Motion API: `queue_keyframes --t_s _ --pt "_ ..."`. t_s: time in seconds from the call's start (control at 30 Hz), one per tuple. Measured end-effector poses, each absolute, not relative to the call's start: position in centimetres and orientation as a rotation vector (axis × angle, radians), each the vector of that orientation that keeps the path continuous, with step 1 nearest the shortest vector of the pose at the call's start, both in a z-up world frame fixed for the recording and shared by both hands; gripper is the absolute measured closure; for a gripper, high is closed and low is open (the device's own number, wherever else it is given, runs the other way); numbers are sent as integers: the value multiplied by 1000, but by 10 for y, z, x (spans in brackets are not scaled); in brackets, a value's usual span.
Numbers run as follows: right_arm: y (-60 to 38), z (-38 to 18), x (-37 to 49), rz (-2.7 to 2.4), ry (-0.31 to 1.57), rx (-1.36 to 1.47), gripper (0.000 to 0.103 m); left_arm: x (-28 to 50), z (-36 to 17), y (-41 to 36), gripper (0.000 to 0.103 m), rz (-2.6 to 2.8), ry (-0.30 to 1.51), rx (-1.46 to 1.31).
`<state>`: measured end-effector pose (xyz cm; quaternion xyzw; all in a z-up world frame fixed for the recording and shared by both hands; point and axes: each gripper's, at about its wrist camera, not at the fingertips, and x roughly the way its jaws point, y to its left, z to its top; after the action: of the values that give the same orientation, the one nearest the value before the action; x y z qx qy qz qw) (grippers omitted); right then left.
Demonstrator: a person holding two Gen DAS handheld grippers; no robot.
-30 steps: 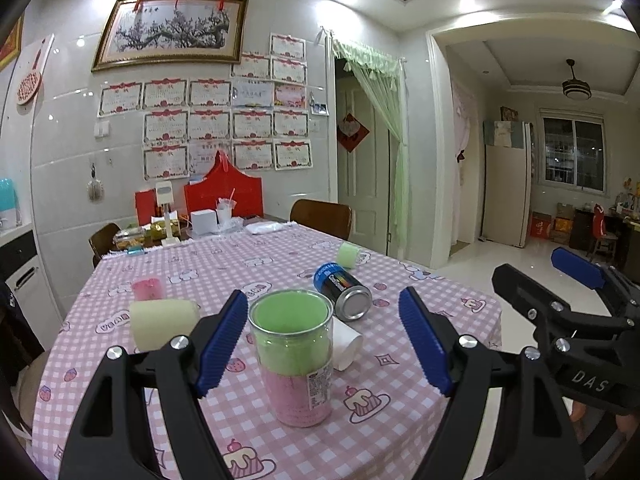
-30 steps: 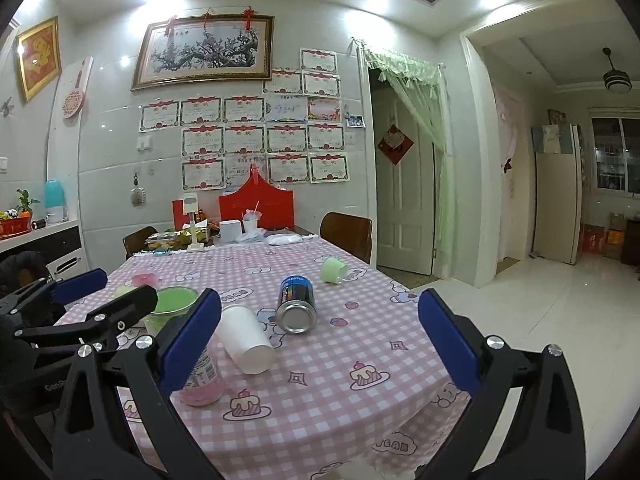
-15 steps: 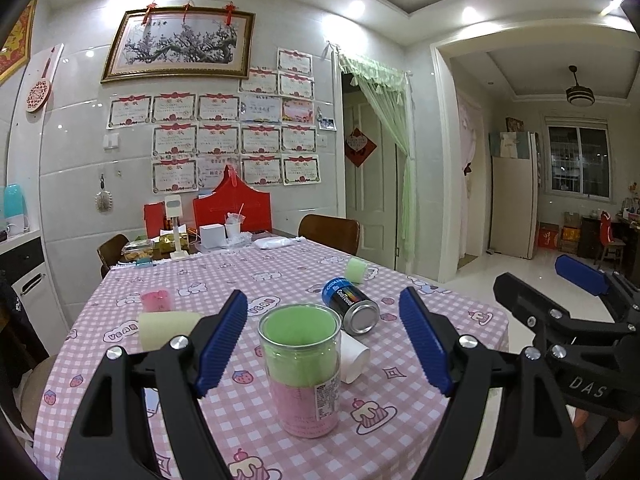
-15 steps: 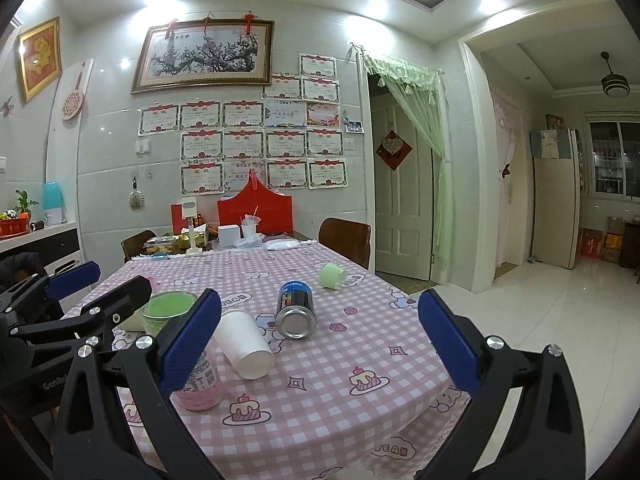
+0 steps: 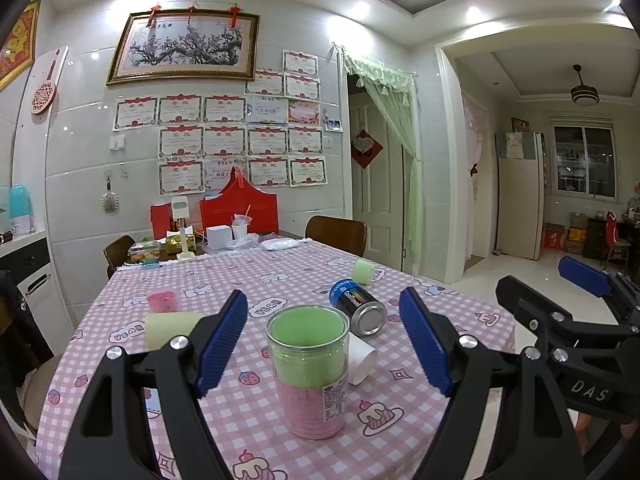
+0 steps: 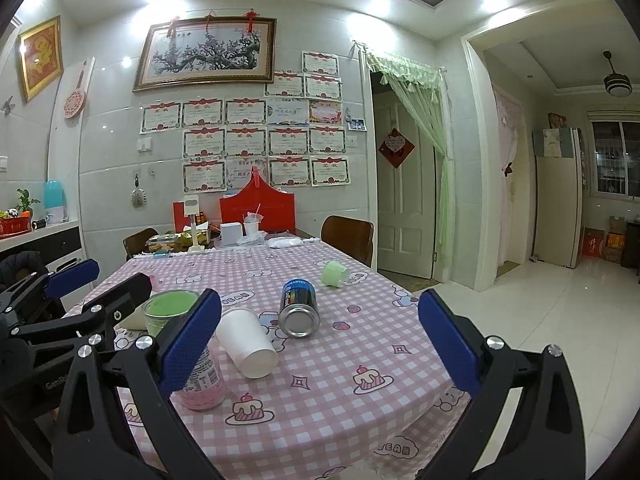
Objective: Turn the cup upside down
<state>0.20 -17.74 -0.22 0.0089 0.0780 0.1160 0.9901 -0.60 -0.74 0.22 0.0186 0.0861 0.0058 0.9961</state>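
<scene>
A clear cup (image 5: 308, 368) with a green upper part and pink lower part stands upright on the pink checked tablecloth (image 5: 248, 404). My left gripper (image 5: 322, 340) is open, its blue pads on either side of the cup and apart from it. The cup also shows in the right wrist view (image 6: 188, 344), partly behind my right gripper's left finger. My right gripper (image 6: 320, 344) is open and empty near the table's front right corner. It shows at the right of the left wrist view (image 5: 576, 296).
A white paper cup (image 6: 246, 342) lies on its side behind the clear cup. A blue can (image 6: 299, 308) lies on its side beyond it. A small green cup (image 6: 335, 274), a pink cup (image 5: 161, 302) and a pale cup (image 5: 172, 328) are also on the table. Clutter and chairs stand at the far end.
Both grippers have tilted up and pulled back slightly, so the cup sits lower in the left wrist view. The jaws stay open and the cup has not moved.
</scene>
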Motion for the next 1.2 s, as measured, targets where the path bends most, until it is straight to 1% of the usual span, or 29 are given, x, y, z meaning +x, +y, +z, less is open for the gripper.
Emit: queue_keyframes --t_s 1.2 --pt "-179 -4 4 234 165 20 8 -6 0 -5 26 14 178 39"
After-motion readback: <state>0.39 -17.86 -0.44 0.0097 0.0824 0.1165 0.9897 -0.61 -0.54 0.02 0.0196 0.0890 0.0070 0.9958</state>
